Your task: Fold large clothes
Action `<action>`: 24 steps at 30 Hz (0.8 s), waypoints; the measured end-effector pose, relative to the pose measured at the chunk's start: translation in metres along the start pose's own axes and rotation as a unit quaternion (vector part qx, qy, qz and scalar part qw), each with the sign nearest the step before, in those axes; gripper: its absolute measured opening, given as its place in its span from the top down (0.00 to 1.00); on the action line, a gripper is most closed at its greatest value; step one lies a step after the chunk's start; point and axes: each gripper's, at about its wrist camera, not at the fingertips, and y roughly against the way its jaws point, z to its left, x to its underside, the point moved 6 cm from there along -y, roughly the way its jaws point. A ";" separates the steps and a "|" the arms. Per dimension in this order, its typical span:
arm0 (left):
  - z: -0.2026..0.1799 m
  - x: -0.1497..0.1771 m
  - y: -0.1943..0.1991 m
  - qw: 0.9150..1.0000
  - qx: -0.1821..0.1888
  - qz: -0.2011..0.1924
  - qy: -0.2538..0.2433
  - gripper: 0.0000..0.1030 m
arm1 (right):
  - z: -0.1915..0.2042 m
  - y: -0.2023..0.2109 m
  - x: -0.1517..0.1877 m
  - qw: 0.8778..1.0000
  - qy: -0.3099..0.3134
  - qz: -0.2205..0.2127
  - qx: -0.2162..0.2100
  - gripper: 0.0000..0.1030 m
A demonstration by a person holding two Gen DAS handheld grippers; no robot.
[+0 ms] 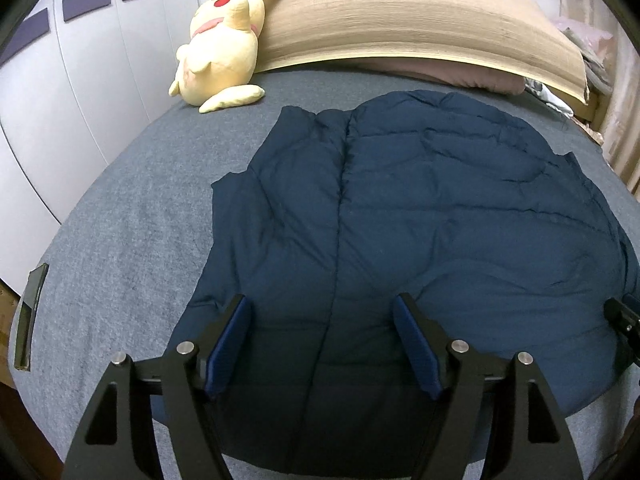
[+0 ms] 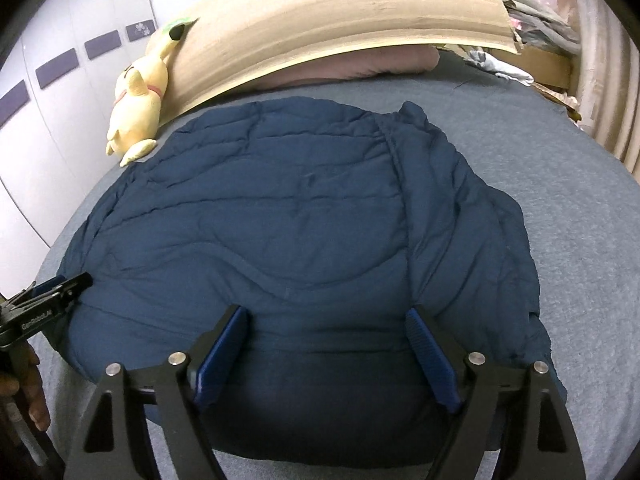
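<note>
navy quilted puffer jacket (image 1: 400,208) | soft, light, slippery; grasp lower-frame hem | left gripper (image 1: 322,340), right gripper (image 2: 326,344) gaping, empty

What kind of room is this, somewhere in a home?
Most likely a bedroom: a dark blue padded jacket lies spread on a bed with a grey sheet, and a yellow plush toy leans against a rolled straw mat.
</note>
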 end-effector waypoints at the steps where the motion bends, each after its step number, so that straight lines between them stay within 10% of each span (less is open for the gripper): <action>1: 0.002 -0.001 0.002 1.000 0.007 0.003 0.001 0.27 | 0.000 0.002 -0.002 1.000 0.000 0.004 -0.005 0.17; 10: 0.091 -0.038 0.020 0.987 0.091 -0.008 0.131 0.19 | -0.104 0.063 -0.050 0.983 -0.162 -0.058 -0.068 0.10; 18: 0.120 -0.030 -0.043 0.933 0.246 0.106 0.239 0.18 | -0.171 0.008 -0.036 0.940 -0.294 0.027 -0.169 0.10; 24: 0.101 -0.030 -0.056 0.919 0.296 0.130 0.224 0.18 | -0.152 -0.019 -0.042 0.936 -0.274 0.062 -0.214 0.10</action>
